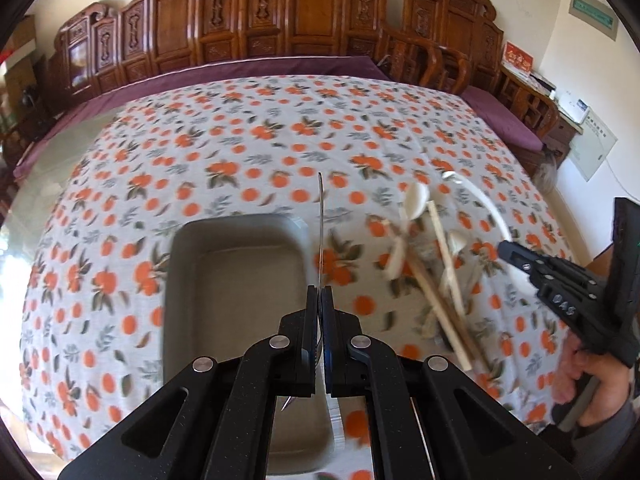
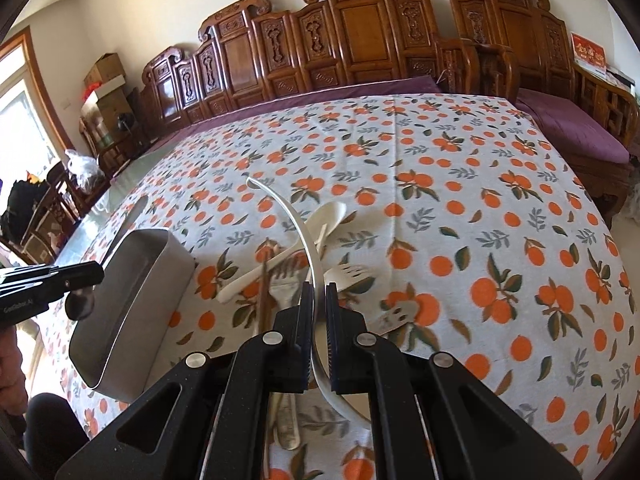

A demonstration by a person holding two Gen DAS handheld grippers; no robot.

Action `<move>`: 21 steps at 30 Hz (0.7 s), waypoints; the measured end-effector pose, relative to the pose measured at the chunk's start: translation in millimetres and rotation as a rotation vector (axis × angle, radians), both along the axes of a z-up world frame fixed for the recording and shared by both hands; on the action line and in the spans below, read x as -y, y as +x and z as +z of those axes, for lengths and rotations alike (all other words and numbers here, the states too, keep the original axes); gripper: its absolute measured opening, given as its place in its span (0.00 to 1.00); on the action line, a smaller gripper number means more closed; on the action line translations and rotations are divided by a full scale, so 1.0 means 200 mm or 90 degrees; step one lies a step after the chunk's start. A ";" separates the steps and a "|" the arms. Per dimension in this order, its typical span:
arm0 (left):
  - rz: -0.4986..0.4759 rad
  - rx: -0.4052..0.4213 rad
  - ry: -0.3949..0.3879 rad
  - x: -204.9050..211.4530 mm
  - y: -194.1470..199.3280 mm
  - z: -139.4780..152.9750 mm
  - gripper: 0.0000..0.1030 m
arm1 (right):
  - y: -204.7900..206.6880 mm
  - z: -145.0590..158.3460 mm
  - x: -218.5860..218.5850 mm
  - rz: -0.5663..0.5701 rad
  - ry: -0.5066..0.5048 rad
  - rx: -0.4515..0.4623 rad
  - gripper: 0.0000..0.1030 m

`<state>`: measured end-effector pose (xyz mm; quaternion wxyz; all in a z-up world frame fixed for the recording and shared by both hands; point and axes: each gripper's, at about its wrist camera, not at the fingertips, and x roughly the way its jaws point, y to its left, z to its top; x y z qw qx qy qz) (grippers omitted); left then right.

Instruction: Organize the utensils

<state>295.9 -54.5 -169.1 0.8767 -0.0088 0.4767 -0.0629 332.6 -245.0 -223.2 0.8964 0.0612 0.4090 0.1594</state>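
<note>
Daylight, bright, even. Window (image 2: 18, 120) at left of right wrist view blown out, main light source. Glare on bare desk (image 1: 60, 160) edge at left in left wrist view; sheen on carved wood screen (image 2: 360, 40). Shadows soft, short. Strong fisheye bend: desk bulges, screen curves, corners vignetted black. Left wrist view motion-blurred: cloth (image 1: 280, 128) print and utensils (image 1: 432, 256) smeared. Right wrist view sharper, slight softness near rim.

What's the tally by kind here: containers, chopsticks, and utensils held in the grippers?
Grey container: 1
Wooden chopsticks: 2
Held utensils: 2, a metal spoon in the left gripper and a white curved-handled spoon in the right gripper
Total: 5
</note>
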 end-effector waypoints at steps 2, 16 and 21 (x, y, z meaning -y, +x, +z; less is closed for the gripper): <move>0.008 -0.014 -0.007 -0.07 0.00 -0.05 0.01 | -0.01 0.00 -0.04 0.006 -0.008 0.000 0.07; 0.031 -0.068 -0.006 -0.22 0.00 -0.32 0.01 | 0.00 -0.04 -0.27 0.048 -0.036 -0.009 0.07; 0.028 -0.060 -0.011 -0.23 0.01 -0.33 0.01 | 0.00 -0.04 -0.31 0.055 -0.039 -0.009 0.07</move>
